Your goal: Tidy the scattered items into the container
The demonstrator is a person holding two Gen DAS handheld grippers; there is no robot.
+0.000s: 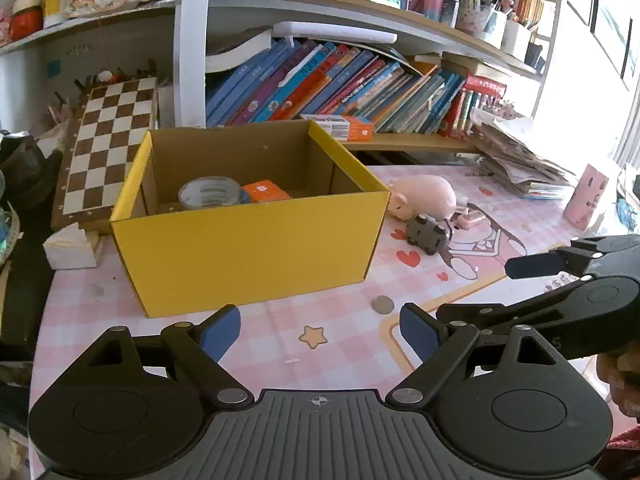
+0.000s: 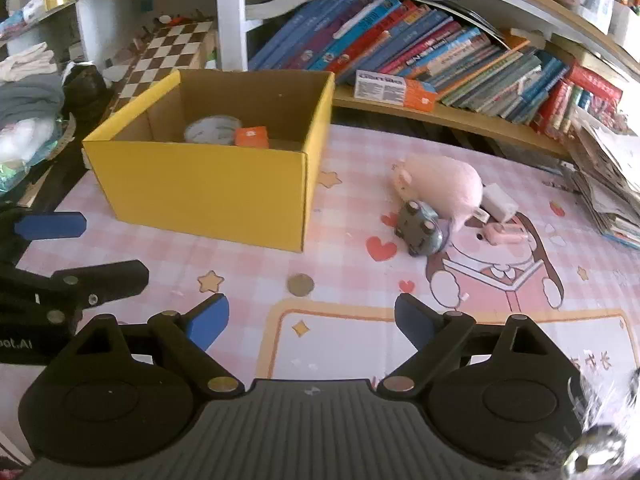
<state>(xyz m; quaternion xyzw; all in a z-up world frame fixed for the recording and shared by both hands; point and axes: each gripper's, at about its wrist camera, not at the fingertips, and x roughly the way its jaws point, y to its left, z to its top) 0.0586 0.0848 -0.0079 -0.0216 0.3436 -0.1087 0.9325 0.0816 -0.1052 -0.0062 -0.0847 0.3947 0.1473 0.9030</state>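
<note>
I am looking over a pink table mat [image 2: 340,280] with books [image 2: 440,48] leaning behind it. The yellow box [image 2: 200,188] is sitting open at the left, holding a tape roll [image 2: 212,130] and an orange carton [image 2: 251,137]. To its right a pink plush pig [image 2: 444,184], a grey toy car [image 2: 420,230] touching it and a coin [image 2: 301,284] are lying loose. I am holding my left gripper [image 1: 320,330] and right gripper [image 2: 311,320] spread, gripping nothing, with nothing blocking them.

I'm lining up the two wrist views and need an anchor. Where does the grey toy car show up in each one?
Left wrist view: the grey toy car lies right of centre, on its side, just right of the yellow box, in front of the pink plush pig.
Right wrist view: the toy car lies right of centre, below the pig.
Shared landmark: the coin on the tablecloth.
</note>
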